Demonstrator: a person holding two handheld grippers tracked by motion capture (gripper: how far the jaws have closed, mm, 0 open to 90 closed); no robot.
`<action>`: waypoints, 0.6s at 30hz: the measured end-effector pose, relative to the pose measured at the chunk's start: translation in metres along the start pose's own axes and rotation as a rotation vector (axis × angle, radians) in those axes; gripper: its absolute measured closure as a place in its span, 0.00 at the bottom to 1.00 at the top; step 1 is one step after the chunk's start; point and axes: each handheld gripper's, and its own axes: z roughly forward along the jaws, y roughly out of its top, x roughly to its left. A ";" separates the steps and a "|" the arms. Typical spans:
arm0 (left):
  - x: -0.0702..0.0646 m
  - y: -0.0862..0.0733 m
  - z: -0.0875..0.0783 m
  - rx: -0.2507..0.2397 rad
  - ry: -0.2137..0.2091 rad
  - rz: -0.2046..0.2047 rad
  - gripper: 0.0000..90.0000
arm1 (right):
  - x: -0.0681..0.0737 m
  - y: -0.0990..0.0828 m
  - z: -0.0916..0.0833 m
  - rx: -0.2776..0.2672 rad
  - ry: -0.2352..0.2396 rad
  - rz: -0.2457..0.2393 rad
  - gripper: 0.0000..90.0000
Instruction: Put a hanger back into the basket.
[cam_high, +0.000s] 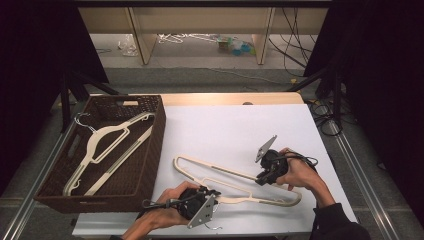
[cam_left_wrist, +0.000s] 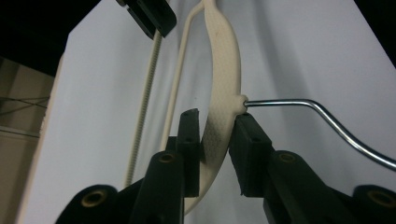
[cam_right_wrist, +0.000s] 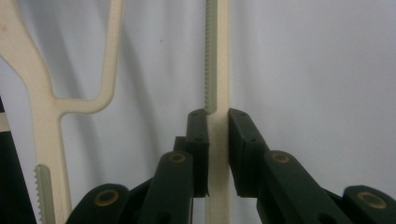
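Cream plastic hanger flat on white table; neck pinched by left gripper, bottom bar by right gripper; metal hook cut off at frame edge.

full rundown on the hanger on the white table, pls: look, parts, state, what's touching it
The hanger is cream plastic with a silver metal hook at the neck. Its lower bar has a toothed, ridged strip along one edge. It lies roughly flat on the white table, right of the brown basket, hook toward the person. The left tongs are clamped on the textured neck beside the hook; the right tongs are clamped on the bar.
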 end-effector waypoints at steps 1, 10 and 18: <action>0.002 0.004 -0.001 0.001 0.012 0.029 0.84 | -0.002 -0.001 0.001 0.001 0.012 0.006 0.88; 0.012 0.019 -0.007 -0.016 0.047 0.074 0.91 | -0.004 -0.006 0.012 0.035 0.049 0.052 0.88; 0.025 0.033 -0.014 -0.026 0.057 0.055 0.95 | -0.005 -0.005 -0.001 -0.038 -0.024 0.141 0.65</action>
